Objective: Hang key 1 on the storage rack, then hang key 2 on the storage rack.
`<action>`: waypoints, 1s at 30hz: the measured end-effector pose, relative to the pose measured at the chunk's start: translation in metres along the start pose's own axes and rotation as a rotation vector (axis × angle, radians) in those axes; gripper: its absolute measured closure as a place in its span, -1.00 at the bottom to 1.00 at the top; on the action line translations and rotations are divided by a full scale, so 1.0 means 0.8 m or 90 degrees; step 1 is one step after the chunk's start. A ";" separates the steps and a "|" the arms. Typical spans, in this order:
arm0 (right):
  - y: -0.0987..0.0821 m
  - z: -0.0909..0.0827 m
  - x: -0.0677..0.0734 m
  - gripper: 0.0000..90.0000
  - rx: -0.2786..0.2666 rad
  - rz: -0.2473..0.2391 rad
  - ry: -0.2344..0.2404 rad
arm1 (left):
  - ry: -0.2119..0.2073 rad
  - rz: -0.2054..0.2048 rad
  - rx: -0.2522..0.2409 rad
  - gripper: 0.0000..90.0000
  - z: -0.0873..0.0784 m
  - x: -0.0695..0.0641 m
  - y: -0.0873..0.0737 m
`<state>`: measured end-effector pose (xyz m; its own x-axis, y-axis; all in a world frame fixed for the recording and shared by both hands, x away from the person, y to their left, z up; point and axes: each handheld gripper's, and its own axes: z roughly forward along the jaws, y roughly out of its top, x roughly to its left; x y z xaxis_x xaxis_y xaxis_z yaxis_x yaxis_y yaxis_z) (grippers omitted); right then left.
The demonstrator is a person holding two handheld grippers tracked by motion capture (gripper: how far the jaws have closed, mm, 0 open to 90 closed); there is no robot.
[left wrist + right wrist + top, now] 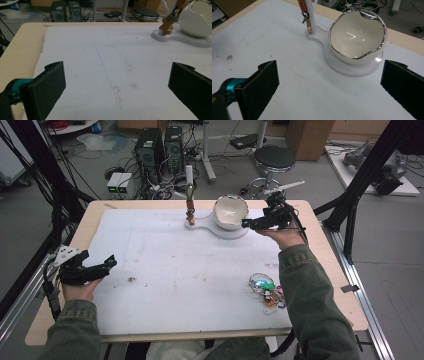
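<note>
A white bowl (pixel 230 211) with a silvery rim sits on a flat white stand (pixel 227 232) at the far middle of the mat. A white post (pixel 189 180) rises from the stand's left end, and a small brown charm (pixel 190 214) hangs on it. My right gripper (pixel 248 224) hovers open just right of the bowl (pixel 357 37), jaws wide apart with nothing between them. My left gripper (pixel 109 264) is open at the mat's left edge, empty; its view shows the charm (pixel 166 25) and bowl (pixel 197 18) far off. A pile of colourful keyrings (pixel 267 289) lies near my right sleeve.
A white foam mat (pixel 165 270) covers most of the wooden table (pixel 330 250). Beyond the table's far edge stand computer towers (pixel 159 150), a black stool (pixel 274 159) and cables on the floor. Black frame posts (pixel 370 165) rise at both sides.
</note>
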<state>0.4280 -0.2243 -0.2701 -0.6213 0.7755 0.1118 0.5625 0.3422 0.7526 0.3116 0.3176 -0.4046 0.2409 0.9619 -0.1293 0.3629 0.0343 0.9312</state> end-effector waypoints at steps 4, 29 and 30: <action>-0.007 -0.002 -0.002 -0.98 0.002 0.002 0.002 | -0.001 -0.002 0.001 -0.96 0.000 0.000 0.000; -0.077 -0.010 -0.021 -0.98 0.023 0.025 0.004 | -0.003 -0.006 -0.001 -0.96 0.002 -0.001 0.000; -0.080 -0.011 -0.022 -0.98 0.024 0.024 0.004 | -0.003 -0.006 -0.001 -0.96 0.002 -0.001 0.000</action>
<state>0.3981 -0.2642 -0.3144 -0.6018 0.7856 0.1438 0.6059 0.3318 0.7231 0.3128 0.3169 -0.4048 0.2425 0.9601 -0.1393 0.3638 0.0431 0.9305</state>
